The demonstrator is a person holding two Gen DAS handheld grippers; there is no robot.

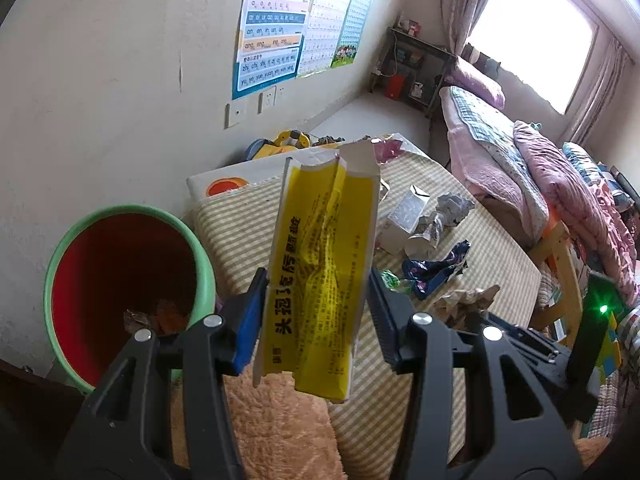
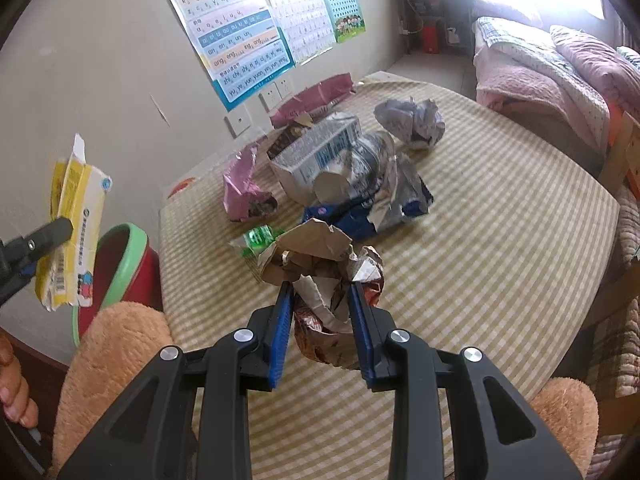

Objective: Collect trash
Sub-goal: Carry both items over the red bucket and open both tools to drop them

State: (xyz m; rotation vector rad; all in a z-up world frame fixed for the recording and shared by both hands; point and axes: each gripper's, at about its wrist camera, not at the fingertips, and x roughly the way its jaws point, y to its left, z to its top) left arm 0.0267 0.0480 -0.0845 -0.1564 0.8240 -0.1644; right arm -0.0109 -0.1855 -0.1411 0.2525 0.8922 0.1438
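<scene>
Striped cloth covers the worktop [image 2: 500,208], which stands against a wall hung with alphabet posters [image 2: 236,36], with a bed [image 1: 532,168] under the window beyond. Litter is strewn over the far half of the cloth: a pink foil bag [image 2: 244,188], a torn white carton [image 2: 316,156], a grey paper ball [image 2: 412,120], a blue wrapper [image 2: 352,220] and a small green wrapper [image 2: 260,238].

Beside the worktop's edge sits a red bin with a green rim [image 1: 120,280], mouth up and some scraps already at the bottom, placed low so trash can be dropped straight in.

On the left gripper [image 1: 316,316], the jaws pinch a flattened yellow box [image 1: 320,268] by its long edges, holding it upright and clear of the cloth. It hangs just beside the bin, not yet over the opening, so I judge it is being carried there for release.

As for the right gripper [image 2: 322,332], its jaws are clamped on a crumpled brown paper wad [image 2: 320,276], squeezed narrow between the pads and apparently lifted just off the cloth near the green wrapper. Taking one piece in each hand likely saves a trip to the bin.
</scene>
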